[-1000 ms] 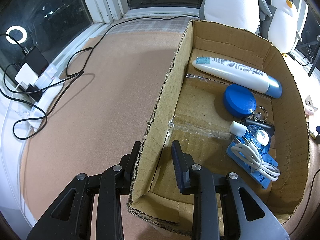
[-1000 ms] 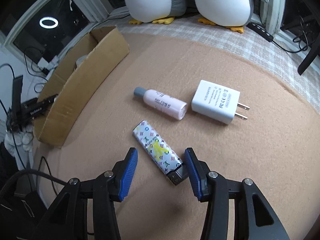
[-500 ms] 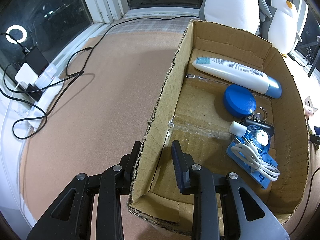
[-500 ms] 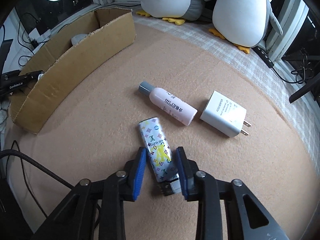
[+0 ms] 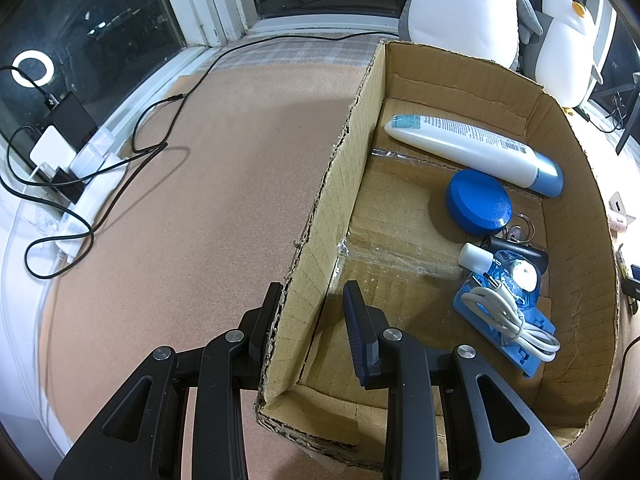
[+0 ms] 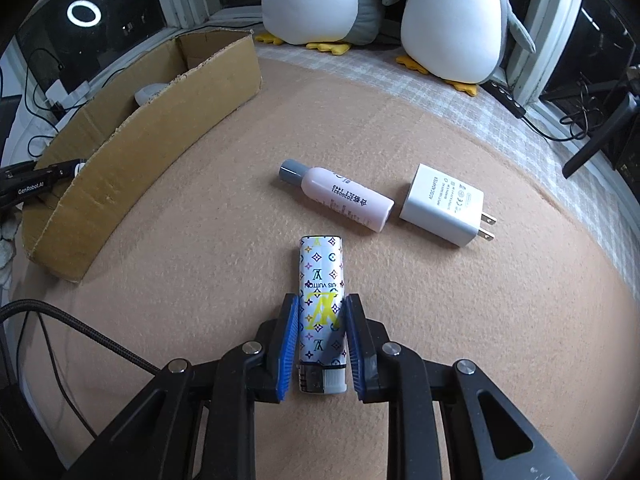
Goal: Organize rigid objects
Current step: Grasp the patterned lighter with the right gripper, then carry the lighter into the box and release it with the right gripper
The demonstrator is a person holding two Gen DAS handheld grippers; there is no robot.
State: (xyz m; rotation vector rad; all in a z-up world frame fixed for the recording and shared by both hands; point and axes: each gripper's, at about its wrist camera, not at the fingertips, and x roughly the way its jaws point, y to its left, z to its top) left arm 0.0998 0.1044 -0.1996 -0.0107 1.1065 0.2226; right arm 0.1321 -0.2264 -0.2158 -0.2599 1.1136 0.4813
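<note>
Left gripper (image 5: 312, 312): jaws straddle the near left wall of the cardboard box (image 5: 332, 184) and pinch it, one finger outside, one inside.
Box contents (left view only): white tube (image 5: 472, 148) at 1 o'clock, blue round lid (image 5: 478, 202) below it, then a key ring (image 5: 520, 226), a small blue device (image 5: 512, 276) and a coiled white cable (image 5: 508, 316) at 3 o'clock.
Left surroundings: black cables (image 5: 132, 152) and a power strip (image 5: 86, 172) at 9 o'clock; plush penguins (image 5: 460, 8) behind the box.
Right gripper (image 6: 322, 334): jaws have just been closing; now clamped on the sides of the patterned lighter (image 6: 322, 300), which lies on the tan mat (image 6: 480, 320).
Right view only: pink bottle (image 6: 340, 196) at 12 o'clock, white charger (image 6: 444, 204) just beside it at 1 o'clock, both lying apart from the lighter.
Path: box sits at 10 o'clock, open mat between.
</note>
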